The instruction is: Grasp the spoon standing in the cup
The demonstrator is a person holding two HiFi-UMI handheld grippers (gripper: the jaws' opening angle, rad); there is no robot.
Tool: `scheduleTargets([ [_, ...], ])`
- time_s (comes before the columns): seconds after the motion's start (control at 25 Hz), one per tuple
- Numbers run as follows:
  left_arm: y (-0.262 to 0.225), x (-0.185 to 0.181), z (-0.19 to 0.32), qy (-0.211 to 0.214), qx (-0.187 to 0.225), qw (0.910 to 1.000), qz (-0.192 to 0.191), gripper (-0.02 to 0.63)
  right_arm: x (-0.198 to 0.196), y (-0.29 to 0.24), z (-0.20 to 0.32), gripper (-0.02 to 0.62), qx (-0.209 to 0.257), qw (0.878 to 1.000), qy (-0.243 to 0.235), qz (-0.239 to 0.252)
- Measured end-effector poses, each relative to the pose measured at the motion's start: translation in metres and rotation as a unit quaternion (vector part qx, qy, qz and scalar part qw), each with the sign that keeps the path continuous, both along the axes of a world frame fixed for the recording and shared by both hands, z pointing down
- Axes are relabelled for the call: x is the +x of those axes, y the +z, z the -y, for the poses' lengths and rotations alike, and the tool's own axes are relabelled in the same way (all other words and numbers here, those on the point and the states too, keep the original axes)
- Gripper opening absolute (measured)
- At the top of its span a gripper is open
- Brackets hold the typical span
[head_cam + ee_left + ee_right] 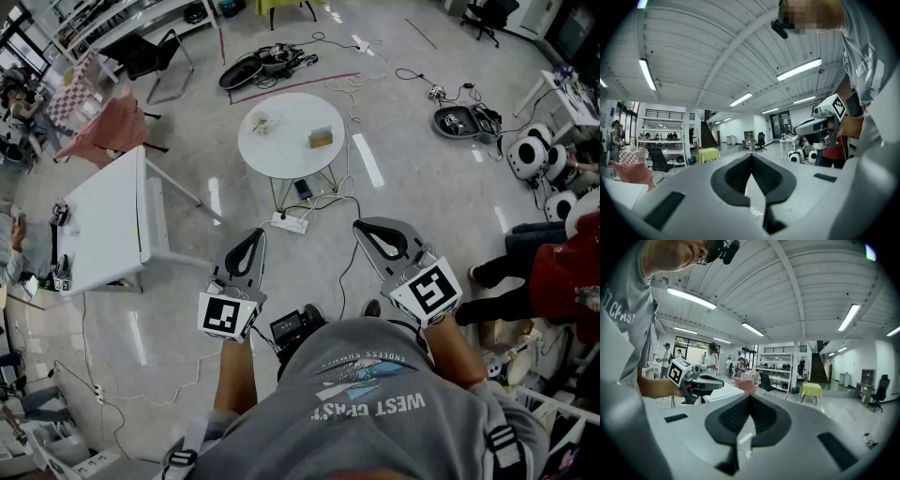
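Round white table (291,159) out ahead on the floor, well apart from both tongs. Left gripper (259,233) and right gripper (360,226) side by side, low in front of the chest, each pair of jaws pinched tip to tip on nothing. Cup (262,122) up by the table's left rim, spoon in it too small to make out.

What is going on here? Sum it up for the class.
A person stands holding a gripper in each hand. The left gripper and the right gripper both have their fingers shut on nothing. Some way ahead across the floor is a round white table carrying a cup and a small box. No grasp has begun; the spoon is too small to make out.
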State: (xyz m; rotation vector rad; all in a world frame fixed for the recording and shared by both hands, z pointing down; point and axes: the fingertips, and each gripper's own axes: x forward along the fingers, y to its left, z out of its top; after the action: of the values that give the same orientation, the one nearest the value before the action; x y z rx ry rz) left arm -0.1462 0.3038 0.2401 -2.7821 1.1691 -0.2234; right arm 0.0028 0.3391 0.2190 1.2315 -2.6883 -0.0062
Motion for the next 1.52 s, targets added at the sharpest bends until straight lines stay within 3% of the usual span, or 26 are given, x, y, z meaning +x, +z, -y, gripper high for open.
scheduleTargets([
  [0.8,0.008,-0.007,0.007,0.018,-0.012,0.9998,0.001,0.005,-0.010,0.005,0.004,0.002,-0.010,1.000,0.015,0.002],
  [1.04,0.012,-0.011,0.013,0.019,-0.015,0.9997,0.002,0.005,-0.017,0.005,0.009,0.002,-0.015,1.000,0.009,0.025],
  [1.52,0.010,-0.030,0.036,0.031,-0.007,0.9995,-0.003,0.005,-0.038,0.004,0.036,0.002,-0.012,1.000,0.027,0.012],
])
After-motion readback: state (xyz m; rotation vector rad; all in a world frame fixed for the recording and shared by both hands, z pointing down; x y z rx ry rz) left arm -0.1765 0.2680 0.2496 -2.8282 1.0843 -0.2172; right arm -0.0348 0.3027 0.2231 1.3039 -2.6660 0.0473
